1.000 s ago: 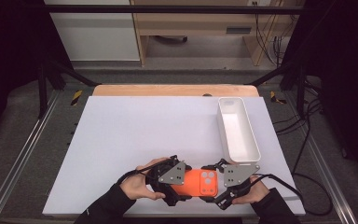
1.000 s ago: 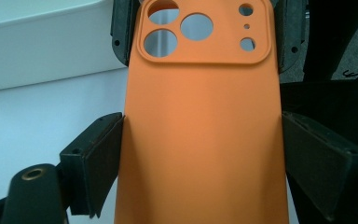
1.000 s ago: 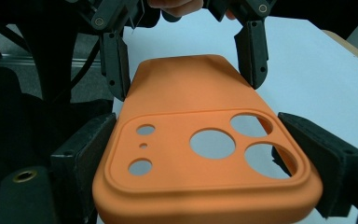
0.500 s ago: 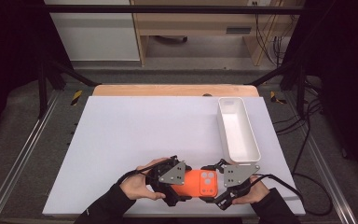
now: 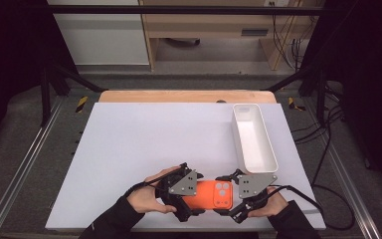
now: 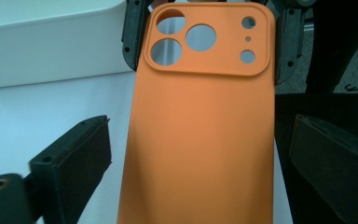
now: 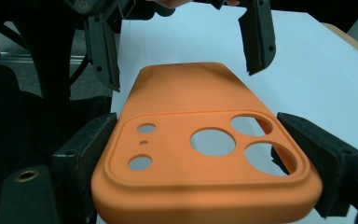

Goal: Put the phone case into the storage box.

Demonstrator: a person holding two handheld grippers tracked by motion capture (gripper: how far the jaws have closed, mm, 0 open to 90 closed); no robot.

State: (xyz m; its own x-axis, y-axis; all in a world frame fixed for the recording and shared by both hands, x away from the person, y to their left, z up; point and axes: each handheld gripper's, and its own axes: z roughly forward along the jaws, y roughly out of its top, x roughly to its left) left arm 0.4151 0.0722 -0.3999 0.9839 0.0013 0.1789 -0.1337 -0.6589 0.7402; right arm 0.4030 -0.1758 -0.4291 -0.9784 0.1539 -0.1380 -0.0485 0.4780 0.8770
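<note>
White and bare across most of its top, the surface carries a white tray along its right side, with dark floor and cables around it. Near the front edge, an orange phone case is held between the two hands, back side up, its camera cutouts toward the person's right.

The right hand-held gripper is clamped on the camera end: in the right gripper view its black pads press against both long edges of the phone case, beside the raised block of lens holes. The left hand-held gripper sits around the plain end, but its jaws have just been opening; in the left gripper view the phone case lies between them with clear gaps on either side, so it grips nothing.

By its look the case is light, thin and rubbery, an empty shell with no phone inside. It will probably flex and sag if held by one end alone, and squeezing across the width may bow the side walls inward. The matte skin should give the pads good friction, so slipping seems unlikely. The firmest place to grip is likely the thickened camera block, where the right jaws already sit; the plain end is softer and calls for a gentler pinch on the edges.
</note>
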